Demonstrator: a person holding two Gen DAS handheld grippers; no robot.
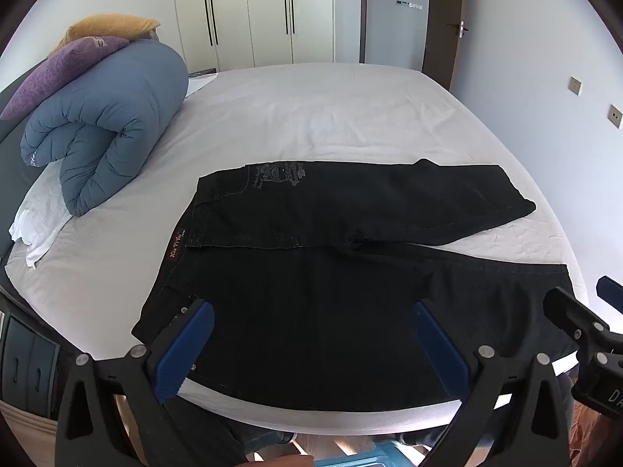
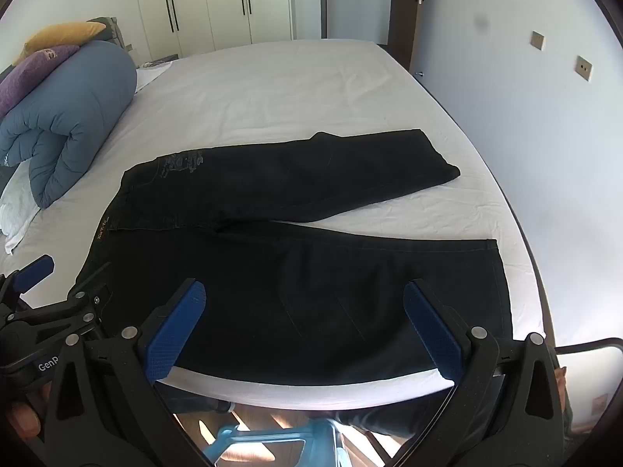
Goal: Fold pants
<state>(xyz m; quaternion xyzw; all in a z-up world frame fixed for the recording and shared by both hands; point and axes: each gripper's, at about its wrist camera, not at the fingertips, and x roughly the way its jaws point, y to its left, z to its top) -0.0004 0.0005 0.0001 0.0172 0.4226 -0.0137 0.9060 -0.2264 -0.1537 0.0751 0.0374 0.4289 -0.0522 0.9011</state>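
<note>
Black pants lie flat on the white bed, waistband to the left, legs spread apart to the right. A pale print marks the far hip. My left gripper hovers open above the near edge, over the waist and thigh area, its blue pads wide apart. My right gripper also stands open, above the near leg, with blue pads clear of the cloth. Neither holds anything. In the left wrist view the right gripper shows at the right edge.
A rolled blue duvet with purple and yellow pillows sits at the left of the bed. White wardrobes and a door stand behind. A wall runs along the right side. Below the bed edge are wooden floor and a light blue stool.
</note>
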